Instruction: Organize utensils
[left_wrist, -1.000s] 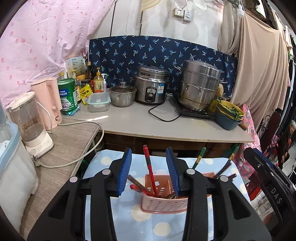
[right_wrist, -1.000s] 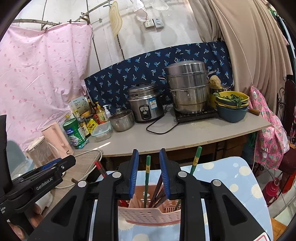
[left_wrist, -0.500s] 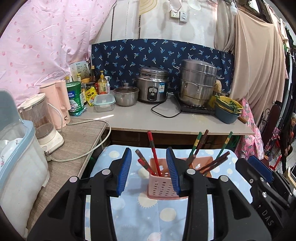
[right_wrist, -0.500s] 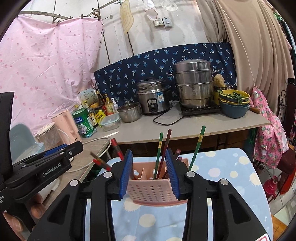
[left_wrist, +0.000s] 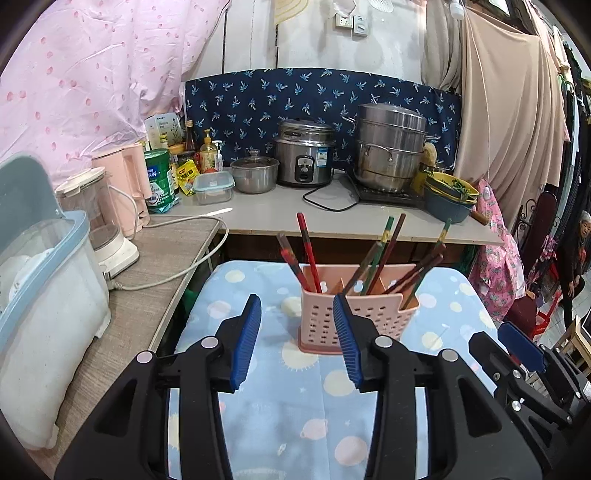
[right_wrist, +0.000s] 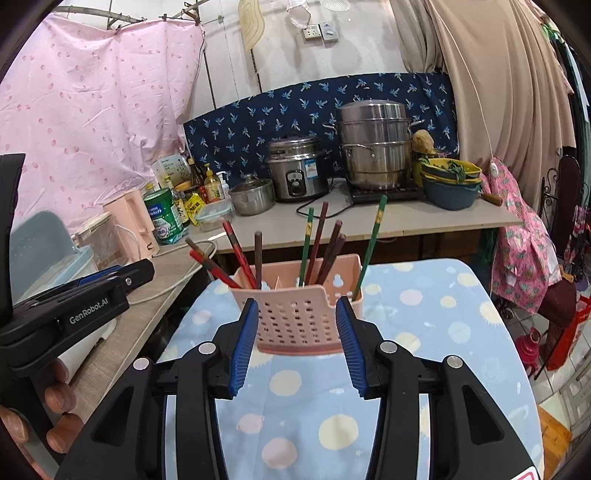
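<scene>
A pink perforated utensil holder (left_wrist: 354, 314) stands on a small table with a blue dotted cloth (left_wrist: 280, 406). It holds several chopsticks: red ones (left_wrist: 308, 254) in its left part, dark brown and green ones (left_wrist: 388, 251) in its right part. It also shows in the right wrist view (right_wrist: 297, 314), with chopsticks (right_wrist: 317, 247) upright. My left gripper (left_wrist: 297, 339) is open and empty, just short of the holder. My right gripper (right_wrist: 297, 339) is open and empty, with the holder's near wall between its fingertips.
A grey counter (left_wrist: 280, 218) behind the table carries a rice cooker (left_wrist: 304, 158), steel steamer pots (left_wrist: 388, 147), a small lidded pot (left_wrist: 255, 175), stacked bowls (left_wrist: 448, 199) and bottles. A wooden side table (left_wrist: 147, 295) on the left holds a kettle, a blender and a plastic bin (left_wrist: 40, 295).
Both grippers have pulled back and up from the holder. The chopsticks that stood between their fingers now stand free in the holder, and the right gripper's jaws have opened wider.
</scene>
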